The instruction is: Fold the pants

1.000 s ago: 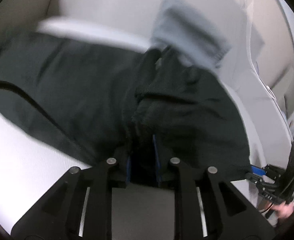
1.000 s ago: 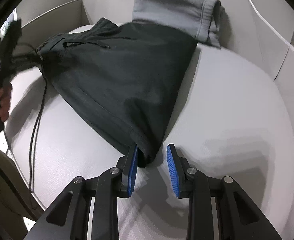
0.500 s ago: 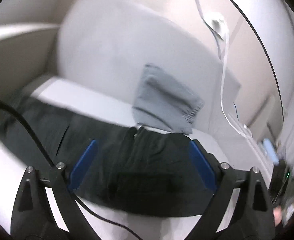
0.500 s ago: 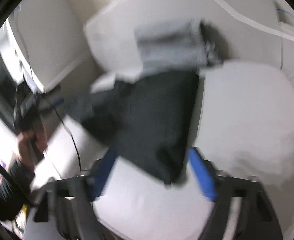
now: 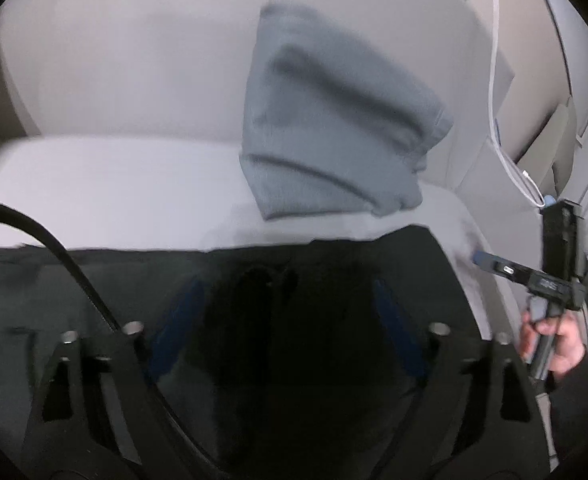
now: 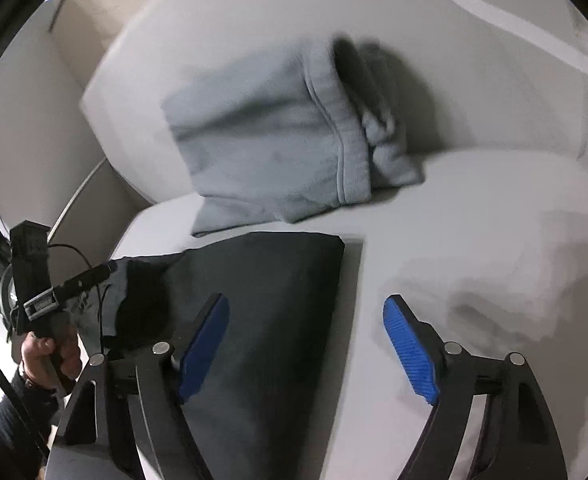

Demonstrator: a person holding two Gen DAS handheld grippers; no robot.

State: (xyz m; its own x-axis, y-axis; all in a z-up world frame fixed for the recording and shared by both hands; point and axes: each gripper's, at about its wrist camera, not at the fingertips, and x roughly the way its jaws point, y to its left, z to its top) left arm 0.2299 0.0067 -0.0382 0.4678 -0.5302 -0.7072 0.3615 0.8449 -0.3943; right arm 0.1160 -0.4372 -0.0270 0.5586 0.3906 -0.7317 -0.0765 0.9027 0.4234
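Black pants (image 5: 334,280) lie folded flat on the white sofa seat (image 5: 114,184). My left gripper (image 5: 286,312) hovers over their middle, its jaws wide apart and closing, with the blue pads pressing on nothing. In the right wrist view the pants (image 6: 262,300) end in a straight right edge. My right gripper (image 6: 308,340) straddles that edge, one pad over the cloth and one over the bare seat (image 6: 474,220), with its jaws closing and gripping nothing. Each gripper shows in the other's view, held by a hand: the right gripper (image 5: 490,264) and the left gripper (image 6: 102,272).
A folded grey garment (image 5: 334,132) (image 6: 262,140) leans against the sofa back just beyond the pants. A black cable (image 5: 54,248) crosses the left wrist view and a white cable (image 5: 494,120) hangs at the right. Beige panels border the sofa.
Both grippers were shut on the pants' near edge a second ago. They have let go, opened wide and drawn back, and the pants now lie folded flat.
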